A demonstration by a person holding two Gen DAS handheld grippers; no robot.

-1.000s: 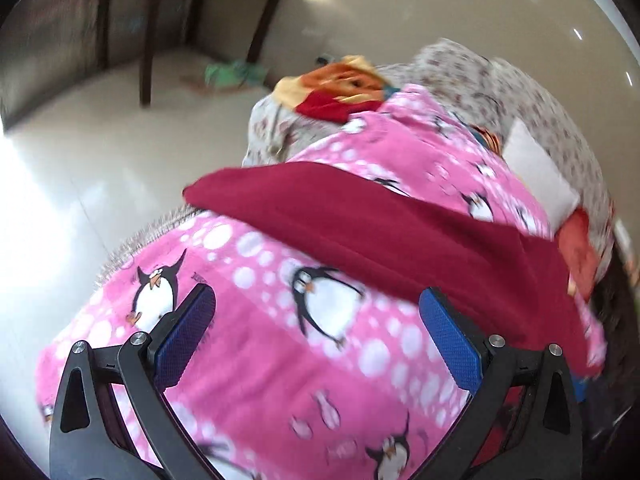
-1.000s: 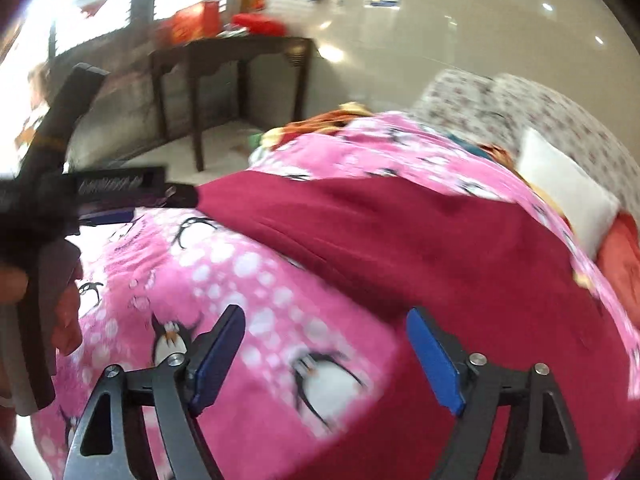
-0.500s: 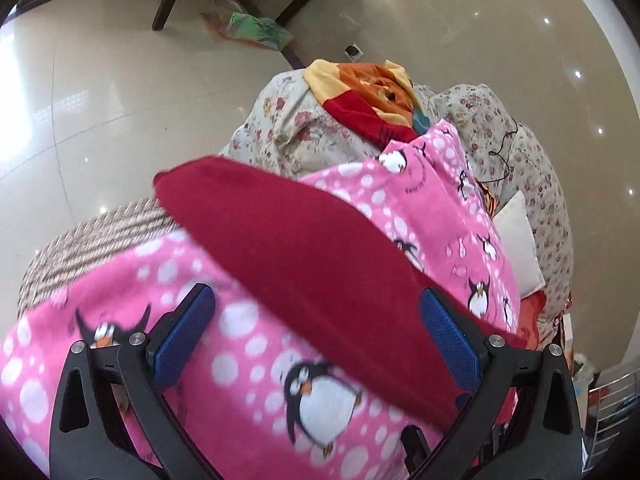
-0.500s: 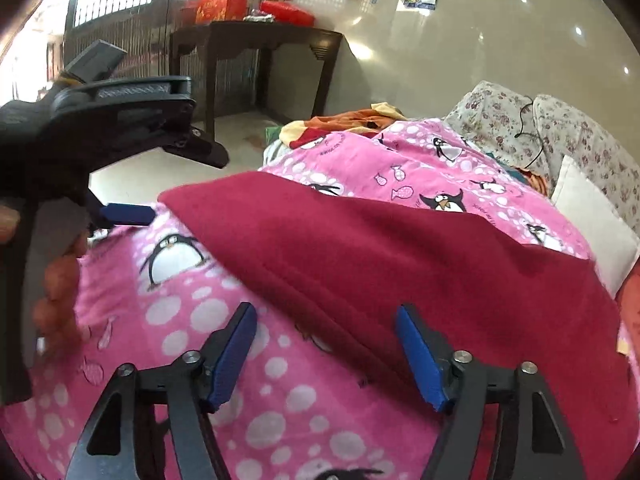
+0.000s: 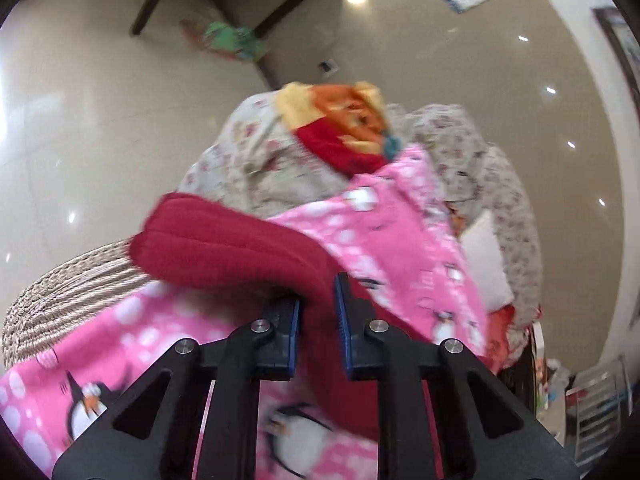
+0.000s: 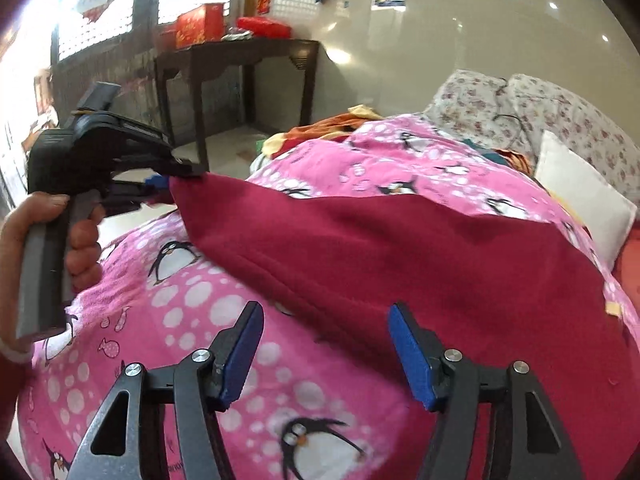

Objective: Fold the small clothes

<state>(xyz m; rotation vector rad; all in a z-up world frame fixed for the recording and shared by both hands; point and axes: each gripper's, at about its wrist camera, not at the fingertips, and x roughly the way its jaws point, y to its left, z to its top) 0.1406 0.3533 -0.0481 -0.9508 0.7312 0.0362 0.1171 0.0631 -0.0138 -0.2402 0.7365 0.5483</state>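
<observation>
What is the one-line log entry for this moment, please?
step: first corner grasp | left gripper: shut on red cloth corner, lifting it | right gripper: open, above cloth edge | surface: pink blanket

The left gripper (image 5: pixel 316 320) is now pinching a corner of the red garment (image 5: pixel 240 248) between its jaws, which were standing wide apart half a second ago. That corner is lifting off the pink penguin blanket (image 6: pixel 192 320) and bunching ahead of the jaws. The right gripper (image 6: pixel 326 356) is easing closer to the garment's lower hem, jaws remaining spread.
</observation>
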